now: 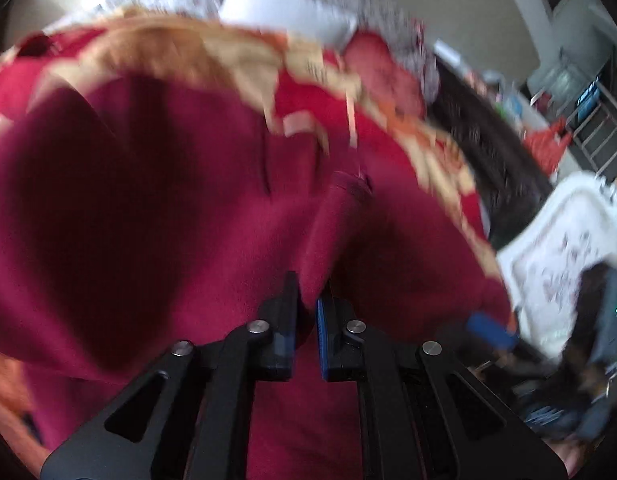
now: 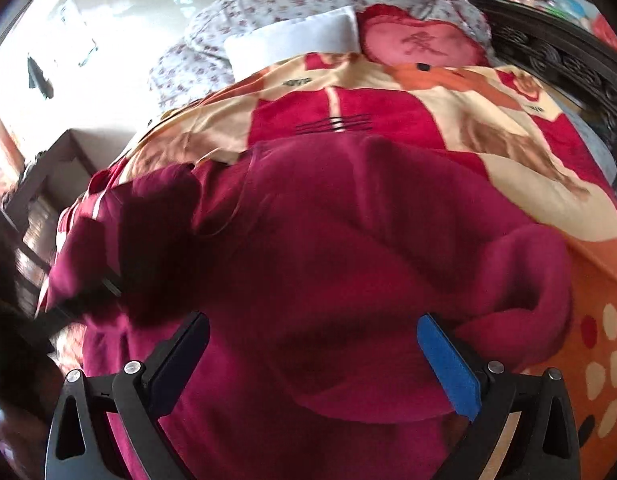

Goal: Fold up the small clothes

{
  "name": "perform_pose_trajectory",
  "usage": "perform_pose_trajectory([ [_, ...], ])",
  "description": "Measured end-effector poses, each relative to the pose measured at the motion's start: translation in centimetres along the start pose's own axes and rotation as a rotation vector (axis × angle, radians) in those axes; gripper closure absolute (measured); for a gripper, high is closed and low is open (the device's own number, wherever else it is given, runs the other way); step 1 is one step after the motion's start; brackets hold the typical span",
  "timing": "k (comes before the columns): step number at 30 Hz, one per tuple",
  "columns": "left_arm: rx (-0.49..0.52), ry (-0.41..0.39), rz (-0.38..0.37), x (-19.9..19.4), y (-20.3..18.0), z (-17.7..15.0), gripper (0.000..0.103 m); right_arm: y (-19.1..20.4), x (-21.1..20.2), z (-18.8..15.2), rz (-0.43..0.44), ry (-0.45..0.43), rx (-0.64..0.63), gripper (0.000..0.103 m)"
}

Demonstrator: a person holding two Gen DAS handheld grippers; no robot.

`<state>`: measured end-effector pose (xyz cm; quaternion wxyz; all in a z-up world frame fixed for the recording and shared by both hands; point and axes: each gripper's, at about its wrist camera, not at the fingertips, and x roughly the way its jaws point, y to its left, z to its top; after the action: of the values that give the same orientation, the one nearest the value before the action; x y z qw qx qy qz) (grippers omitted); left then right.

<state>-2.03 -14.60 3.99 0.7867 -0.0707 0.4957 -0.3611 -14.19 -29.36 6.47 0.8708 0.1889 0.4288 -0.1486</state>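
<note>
A dark red fleece garment (image 2: 328,248) lies spread on a bed and fills most of both views. My left gripper (image 1: 308,300) is shut on a raised fold of this garment (image 1: 332,232), pinched between the black finger and the blue pad. My right gripper (image 2: 312,332) is open, its fingers wide apart just above the middle of the garment, with a rolled sleeve or edge (image 2: 520,280) to the right of its blue pad (image 2: 448,368). The right gripper holds nothing. The left wrist view is blurred by motion.
The bed has a red, cream and orange patterned blanket (image 2: 488,128). At its head lie a white pillow (image 2: 292,40), a pink heart cushion (image 2: 420,46) and a floral quilt (image 2: 268,0). A dark carved headboard (image 2: 556,48) stands on the right, a wooden bedside unit (image 2: 40,184) on the left.
</note>
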Motion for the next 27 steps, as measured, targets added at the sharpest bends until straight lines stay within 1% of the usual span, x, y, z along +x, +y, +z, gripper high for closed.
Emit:
perform_pose_trajectory([
  [2,0.027,0.04,0.032,0.3,-0.3,-0.5,0.095,-0.5,-0.2,0.3,0.008,-0.009,0.007,0.0],
  [3,0.038,0.046,0.031,-0.1,-0.4,-0.6,0.094,-0.4,-0.3,0.5,0.009,-0.014,0.002,0.0],
  [5,0.073,0.031,-0.001,-2.3,-0.8,-0.7,0.079,-0.2,-0.4,0.9,0.018,-0.029,-0.014,0.0],
  [6,0.087,0.016,-0.014,-3.4,-0.9,-0.7,0.075,0.0,-0.3,1.2,0.025,-0.036,-0.022,0.0],
  [7,0.105,-0.011,-0.013,-4.9,-0.8,-0.7,0.067,0.1,-0.2,1.5,0.033,-0.039,-0.025,0.0],
  [8,0.118,-0.039,0.001,-6.2,-0.7,-0.8,0.057,0.3,-0.2,1.7,0.047,-0.043,-0.028,0.0],
  [10,0.135,-0.111,0.05,-9.3,0.1,-0.5,0.05,1.0,0.3,2.3,0.086,-0.047,-0.036,0.0],
  [11,0.138,-0.136,0.071,-10.2,0.7,-0.5,0.05,1.4,0.5,2.3,0.096,-0.044,-0.042,0.0],
  [12,0.14,-0.164,0.113,-11.4,1.5,-0.3,0.05,1.9,0.9,2.6,0.111,-0.039,-0.049,0.0],
  [15,0.129,-0.204,0.216,-12.9,4.1,0.1,0.05,3.3,2.5,2.9,0.135,-0.007,-0.061,0.0],
  [17,0.076,-0.201,0.27,-13.3,6.4,0.3,0.05,4.3,3.7,3.1,0.15,0.006,-0.086,0.006],
  [18,0.049,-0.196,0.282,-13.4,7.5,0.3,0.05,4.8,4.3,3.0,0.15,0.013,-0.107,0.018],
  [19,0.01,-0.198,0.291,-13.5,8.9,0.2,0.05,5.4,5.3,3.1,0.132,0.028,-0.142,0.037],
  [20,-0.021,-0.205,0.295,-13.8,9.7,0.2,0.05,5.7,6.0,3.1,0.102,0.041,-0.168,0.048],
  [21,-0.042,-0.212,0.298,-14.1,10.3,0.1,0.05,6.0,6.5,3.1,0.064,0.041,-0.194,0.062],
  [22,-0.052,-0.22,0.303,-14.2,10.7,0.0,0.05,6.2,6.5,3.1,0.053,0.023,-0.212,0.074],
  [23,-0.059,-0.23,0.309,-14.5,10.9,0.0,0.05,6.1,6.2,3.2,0.071,0.018,-0.218,0.079],
  [24,-0.062,-0.24,0.316,-14.5,10.9,0.0,0.05,6.1,5.7,3.4,0.094,0.02,-0.22,0.093],
  [25,-0.063,-0.25,0.324,-14.6,10.8,0.1,0.05,6.0,4.8,3.6,0.104,0.01,-0.224,0.097],
  [27,-0.064,-0.254,0.327,-14.5,10.9,0.2,0.05,5.7,2.8,3.7,0.121,-0.032,-0.232,0.097],
])
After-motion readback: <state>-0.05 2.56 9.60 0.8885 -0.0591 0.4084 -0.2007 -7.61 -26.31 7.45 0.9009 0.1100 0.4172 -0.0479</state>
